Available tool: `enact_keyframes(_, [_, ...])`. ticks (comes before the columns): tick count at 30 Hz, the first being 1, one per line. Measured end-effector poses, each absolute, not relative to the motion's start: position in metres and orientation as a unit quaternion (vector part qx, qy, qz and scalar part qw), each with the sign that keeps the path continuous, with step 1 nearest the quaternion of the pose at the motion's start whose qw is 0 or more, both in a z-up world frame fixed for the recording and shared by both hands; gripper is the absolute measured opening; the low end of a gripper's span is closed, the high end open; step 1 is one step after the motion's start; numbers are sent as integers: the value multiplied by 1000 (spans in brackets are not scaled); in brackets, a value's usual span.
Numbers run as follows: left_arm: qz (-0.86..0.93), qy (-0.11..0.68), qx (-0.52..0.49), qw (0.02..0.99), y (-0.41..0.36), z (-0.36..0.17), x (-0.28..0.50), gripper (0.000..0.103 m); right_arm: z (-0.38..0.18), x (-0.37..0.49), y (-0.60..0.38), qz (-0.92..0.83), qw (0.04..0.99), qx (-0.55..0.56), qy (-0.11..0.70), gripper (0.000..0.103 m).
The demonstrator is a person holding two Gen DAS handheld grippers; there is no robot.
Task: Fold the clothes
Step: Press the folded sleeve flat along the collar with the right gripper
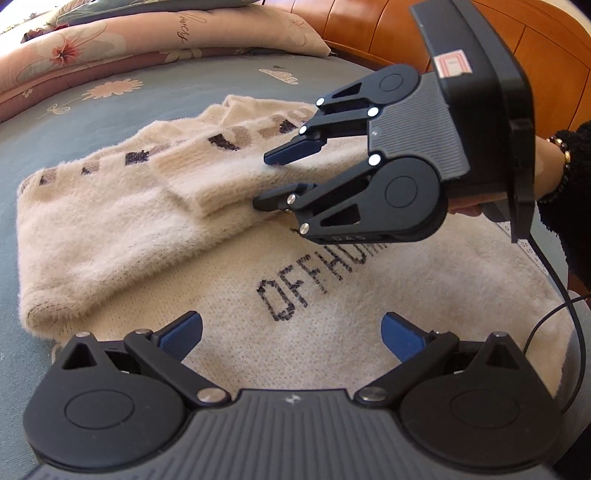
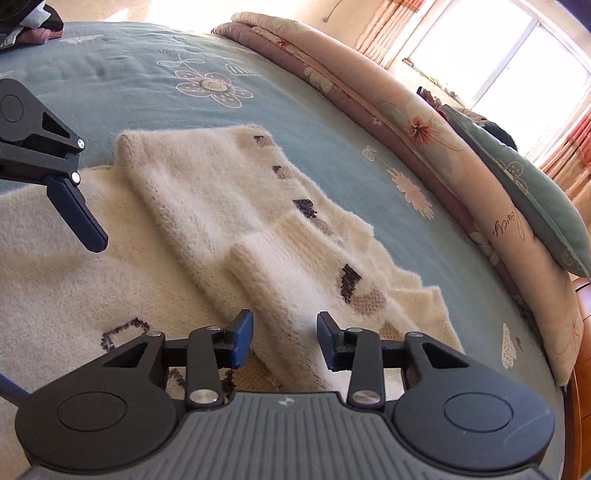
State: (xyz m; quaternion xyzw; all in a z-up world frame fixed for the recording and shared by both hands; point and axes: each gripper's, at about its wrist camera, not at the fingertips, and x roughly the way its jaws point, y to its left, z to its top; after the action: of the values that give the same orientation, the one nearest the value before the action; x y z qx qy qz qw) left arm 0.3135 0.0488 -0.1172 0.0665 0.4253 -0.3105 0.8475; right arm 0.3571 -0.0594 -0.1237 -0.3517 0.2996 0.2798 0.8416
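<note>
Now | blue bedspread under cream sweater | both grippers released | sunlit window

A home bedroom: a bed under a blue flowered sheet, a folded floral quilt, a pillow, a wooden headboard, and a curtained window.

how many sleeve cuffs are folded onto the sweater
1: the ribbed cuff lies folded across the cream sweater, just ahead of the right gripper. The other sleeve may be hidden.
</note>
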Motion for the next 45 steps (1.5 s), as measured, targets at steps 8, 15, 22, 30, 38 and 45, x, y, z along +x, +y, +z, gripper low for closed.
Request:
enact_keyframes(8, [-306, 424, 65, 850, 48, -116, 313, 102, -120, 370, -54, 275, 832, -346, 335, 15])
enact_keyframes(15, [-305, 425, 63, 850, 47, -116, 314, 102, -102, 374, -55, 284, 851, -299, 325, 14])
enact_keyframes(22, [-305, 428, 64, 848, 47, -119, 315, 102, -126, 381, -46, 283, 844, -297, 345, 18])
enact_keyframes(30, [-303, 427, 74, 849, 41, -115, 312, 102, -95, 373, -80, 287, 849, -238, 373, 20])
enact_keyframes(38, [-325, 430, 117, 834, -7, -107, 306, 102, -77, 379, -143, 260, 860, -174, 402, 22])
enact_keyframes(45, [-343, 429, 114, 828, -24, -121, 299, 102, -85, 386, -189, 225, 850, -138, 455, 22])
